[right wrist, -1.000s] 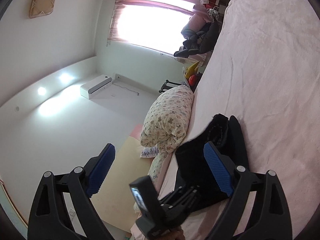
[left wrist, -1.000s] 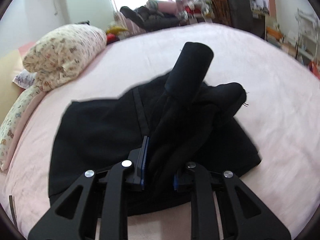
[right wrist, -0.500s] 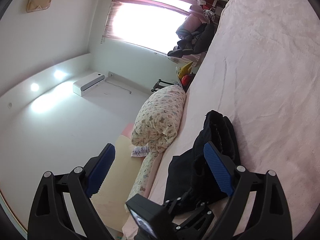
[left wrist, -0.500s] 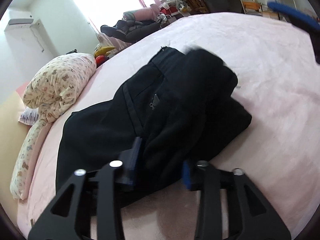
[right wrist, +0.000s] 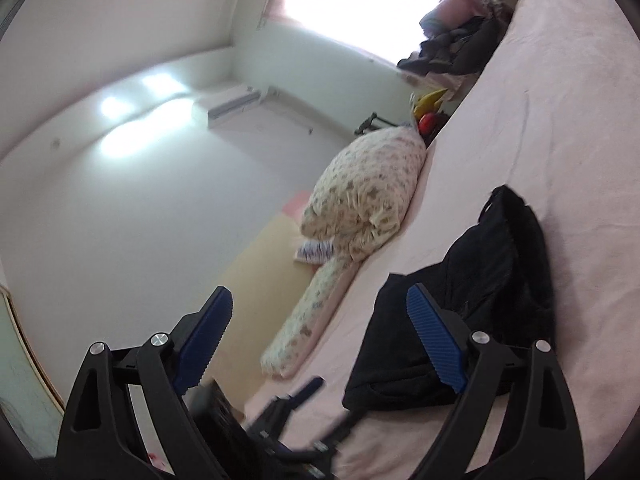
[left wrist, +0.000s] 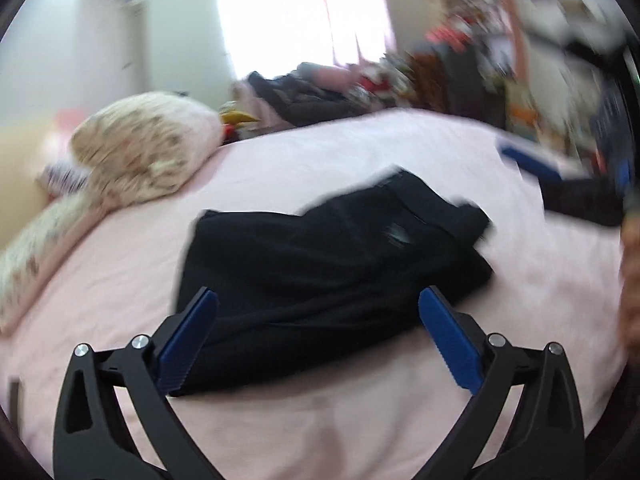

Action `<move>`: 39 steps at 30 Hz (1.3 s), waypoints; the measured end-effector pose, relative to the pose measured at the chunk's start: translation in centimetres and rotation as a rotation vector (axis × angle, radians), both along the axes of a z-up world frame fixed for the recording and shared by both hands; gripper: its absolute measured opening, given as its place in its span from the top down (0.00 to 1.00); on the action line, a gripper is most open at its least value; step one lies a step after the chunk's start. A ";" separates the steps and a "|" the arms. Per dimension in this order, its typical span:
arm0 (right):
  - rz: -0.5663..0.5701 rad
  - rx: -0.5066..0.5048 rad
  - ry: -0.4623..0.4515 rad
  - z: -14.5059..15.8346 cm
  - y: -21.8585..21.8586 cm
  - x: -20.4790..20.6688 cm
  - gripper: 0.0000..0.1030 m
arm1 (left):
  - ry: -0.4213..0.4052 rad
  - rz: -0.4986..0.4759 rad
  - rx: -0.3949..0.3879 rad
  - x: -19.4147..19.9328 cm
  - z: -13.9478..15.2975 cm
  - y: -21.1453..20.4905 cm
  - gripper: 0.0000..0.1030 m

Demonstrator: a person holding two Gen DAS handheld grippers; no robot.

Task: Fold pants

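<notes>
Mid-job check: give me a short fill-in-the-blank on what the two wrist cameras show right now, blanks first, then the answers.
1. The pants lying folded on the bed are ____ in colour.
2. The left gripper has its jaws ____, holding nothing.
3. The bed cover is ____ in colour.
4. The right gripper is ____ too, and apart from the pants.

Missing words: black; open; pink; open

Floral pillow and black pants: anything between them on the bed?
Nothing: only bare pink sheet separates the floral pillow from the black pants, clearest in the left wrist view.
</notes>
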State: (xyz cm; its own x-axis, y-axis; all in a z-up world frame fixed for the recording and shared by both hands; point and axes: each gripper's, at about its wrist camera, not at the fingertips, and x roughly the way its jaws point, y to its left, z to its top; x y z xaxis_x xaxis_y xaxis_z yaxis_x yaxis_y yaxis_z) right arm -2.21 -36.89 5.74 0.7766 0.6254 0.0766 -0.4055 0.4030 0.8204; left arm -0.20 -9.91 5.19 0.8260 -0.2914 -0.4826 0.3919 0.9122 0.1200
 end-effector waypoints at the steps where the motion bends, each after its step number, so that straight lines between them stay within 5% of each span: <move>1: 0.007 -0.034 0.011 0.0 0.8 0.5 0.11 | 0.009 0.030 -0.043 0.8 0.5 1.5 0.02; 6: 0.005 -0.122 0.091 -1.1 2.9 2.1 0.11 | 0.070 0.098 -0.140 3.4 0.9 3.7 0.02; 9: -0.081 -0.242 0.297 -3.1 3.3 3.4 0.11 | 0.134 0.137 -0.131 4.7 -0.5 3.2 0.02; 12: -0.084 -0.088 0.374 -6.3 1.9 3.2 0.21 | 0.264 0.213 -0.106 6.3 -2.9 3.3 0.02; 14: -0.083 -0.028 0.396 -7.2 1.0 3.0 0.30 | 0.323 0.229 -0.157 7.0 -4.5 4.4 0.02; 18: -0.070 0.033 0.388 -7.4 0.2 2.9 0.29 | 0.252 0.208 -0.205 5.7 -3.6 5.2 0.02; 22: -0.103 0.026 0.262 -4.6 -0.5 2.7 0.14 | 0.148 0.161 -0.333 5.5 -0.7 6.8 0.02; 26: -0.082 0.029 0.203 -3.9 -0.4 3.2 0.10 | 0.278 0.150 -0.385 10.0 -0.4 6.2 0.02; 29: -0.106 -0.050 0.347 -5.7 -0.1 4.0 0.09 | 0.359 0.218 -0.359 12.8 -1.7 5.5 0.02; 31: -0.117 -0.054 0.355 -6.7 -0.1 4.2 0.13 | 0.442 0.271 -0.347 14.2 -3.6 5.7 0.02; 35: -0.122 -0.088 0.349 -6.1 0.2 3.8 0.13 | 0.400 0.267 -0.295 13.8 -4.2 5.3 0.02; 39: -0.081 -0.101 0.241 -4.1 1.1 1.9 0.13 | 0.323 0.235 -0.354 10.6 -2.2 6.6 0.02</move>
State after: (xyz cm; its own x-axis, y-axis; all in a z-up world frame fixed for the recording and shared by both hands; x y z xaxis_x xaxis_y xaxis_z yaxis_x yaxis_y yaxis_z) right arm -0.32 -35.83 1.65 0.8128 0.5554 -0.1758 -0.1665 0.5106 0.8435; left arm 10.40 -3.29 2.94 0.7141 -0.3081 -0.6286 0.1385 0.9424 -0.3045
